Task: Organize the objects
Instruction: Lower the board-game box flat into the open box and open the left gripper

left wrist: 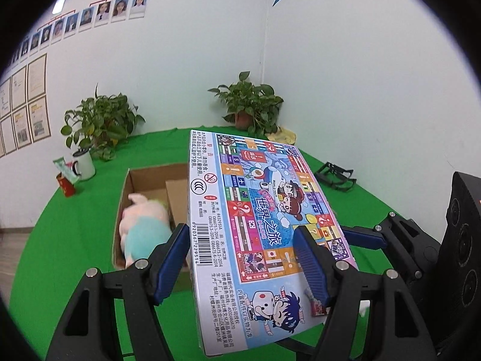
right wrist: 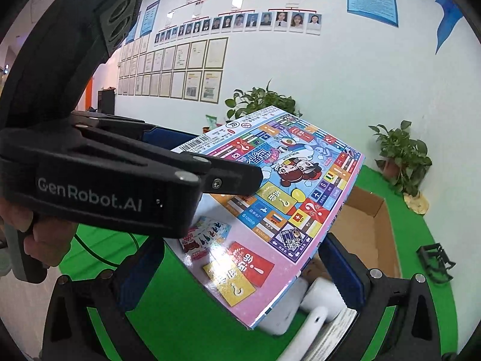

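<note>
The worktop [left wrist: 75, 225], draped in green cloth, carries everything, and one open cardboard box [left wrist: 144, 180] sits near its middle, plainly the place where things are being gathered. One plush toy [left wrist: 144, 225], pink and pale blue, already lies inside it against the near wall.

Above the box hangs one board game box [left wrist: 255, 210], held aloft and tilted, its barcode edge turned toward the carton. I judge it is carried on a slant so that it can slide in beside the toy rather than land flat on it.

The left hand-held gripper [left wrist: 240, 258] has its two blue fingers closed across the game's near end, one on the barcode side and one on the printed face, so it bears the weight. The right hand-held gripper [right wrist: 240, 273] sits spread wide at the game's lower corner; its fingers flank the edge, yet I cannot tell whether they touch it.

Two potted plants [left wrist: 249, 102] stand at the back by the wall, out of the way. One white mug [left wrist: 85, 164] and one red carton [left wrist: 64, 185] wait at the left edge, and one black folding frame [left wrist: 335, 176] lies on the right, all well apart from the carton.
</note>
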